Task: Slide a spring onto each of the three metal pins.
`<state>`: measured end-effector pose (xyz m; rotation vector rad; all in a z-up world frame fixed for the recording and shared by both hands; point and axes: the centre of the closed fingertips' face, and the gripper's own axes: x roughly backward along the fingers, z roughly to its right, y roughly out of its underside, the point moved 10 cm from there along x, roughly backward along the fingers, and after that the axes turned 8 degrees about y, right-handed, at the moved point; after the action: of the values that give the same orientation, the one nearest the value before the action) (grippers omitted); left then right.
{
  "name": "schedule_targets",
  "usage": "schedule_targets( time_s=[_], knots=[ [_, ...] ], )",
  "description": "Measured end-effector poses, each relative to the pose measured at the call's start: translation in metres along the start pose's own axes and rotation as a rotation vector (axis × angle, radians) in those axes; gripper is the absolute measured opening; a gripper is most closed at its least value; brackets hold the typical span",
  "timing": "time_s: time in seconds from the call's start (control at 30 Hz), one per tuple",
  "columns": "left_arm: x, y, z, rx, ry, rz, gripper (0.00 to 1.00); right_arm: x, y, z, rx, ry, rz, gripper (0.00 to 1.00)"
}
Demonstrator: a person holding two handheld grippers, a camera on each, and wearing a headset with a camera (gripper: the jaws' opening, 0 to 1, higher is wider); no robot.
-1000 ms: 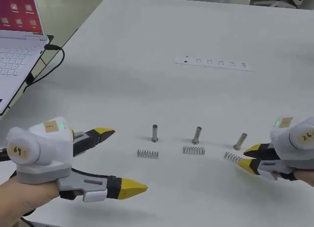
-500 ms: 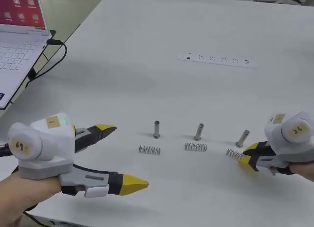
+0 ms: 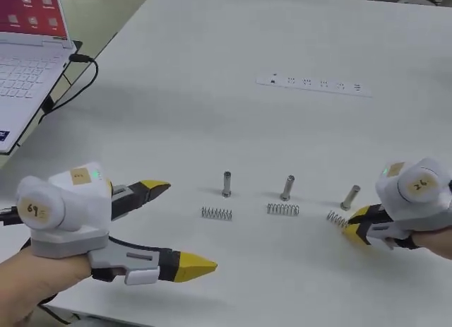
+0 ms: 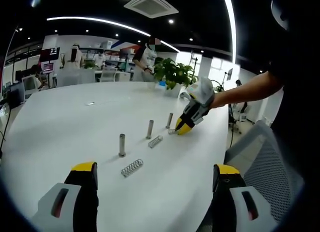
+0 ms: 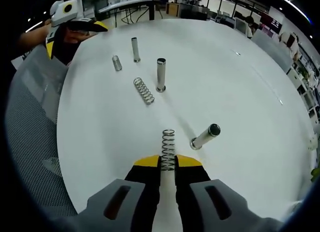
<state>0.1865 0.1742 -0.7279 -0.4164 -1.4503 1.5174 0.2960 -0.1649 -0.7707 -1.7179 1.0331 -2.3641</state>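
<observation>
Three short silver metal pins stand in a row on the white surface [image 3: 198, 87]: the left pin [image 3: 227, 183], the middle pin [image 3: 287, 187] and the right pin [image 3: 350, 196]. A small coiled wire spring lies just in front of each. The right gripper [image 3: 351, 228] [image 5: 168, 161] is narrow and pinches the near end of the right spring [image 3: 335, 217] [image 5: 168, 142]. The left spring [image 3: 216, 213] and the middle spring [image 3: 282, 209] lie untouched. The left gripper [image 3: 188, 227] [image 4: 155, 168] hangs wide open at the near left.

Obstacles, lower centre: left pin [image 3: 227, 183], middle pin [image 3: 287, 187] and right pin [image 3: 349, 197], standing well apart. Left spring [image 3: 216, 213], middle spring [image 3: 282, 209] and right spring [image 3: 336, 218] lie just before them.
Upper centre: power strip [image 3: 314, 84].
Upper left: laptop [image 3: 28, 51], cable [image 3: 70, 87].
Free: bare tabletop [image 3: 212, 129] between strip and pins.
</observation>
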Motion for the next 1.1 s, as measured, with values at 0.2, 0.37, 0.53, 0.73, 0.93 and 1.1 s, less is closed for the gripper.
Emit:
schedule_targets(
  time_s=[0.2,0.37,0.53,0.73,0.93,1.1],
  knots=[
    [-0.001,-0.005,0.002,-0.010,0.005,0.009,0.93,0.012,-0.004,0.001,-0.052,0.006,0.041,0.08],
    [-0.004,-0.007,0.005,-0.019,0.020,0.009,0.93,0.023,-0.007,-0.001,-0.030,0.005,0.059,0.08],
    [-0.010,-0.009,0.011,-0.032,0.053,-0.001,0.92,0.035,-0.014,-0.008,-0.005,-0.007,0.093,0.08],
    [-0.017,-0.014,0.013,-0.050,0.082,-0.007,0.91,0.046,-0.023,-0.017,0.062,-0.025,0.114,0.08],
    [-0.028,-0.018,0.021,-0.049,0.136,-0.006,0.89,0.054,-0.032,-0.028,0.111,-0.049,0.140,0.08],
    [-0.041,-0.023,0.028,-0.046,0.187,-0.005,0.84,0.057,-0.038,-0.037,0.167,-0.077,0.146,0.08]
  ],
)
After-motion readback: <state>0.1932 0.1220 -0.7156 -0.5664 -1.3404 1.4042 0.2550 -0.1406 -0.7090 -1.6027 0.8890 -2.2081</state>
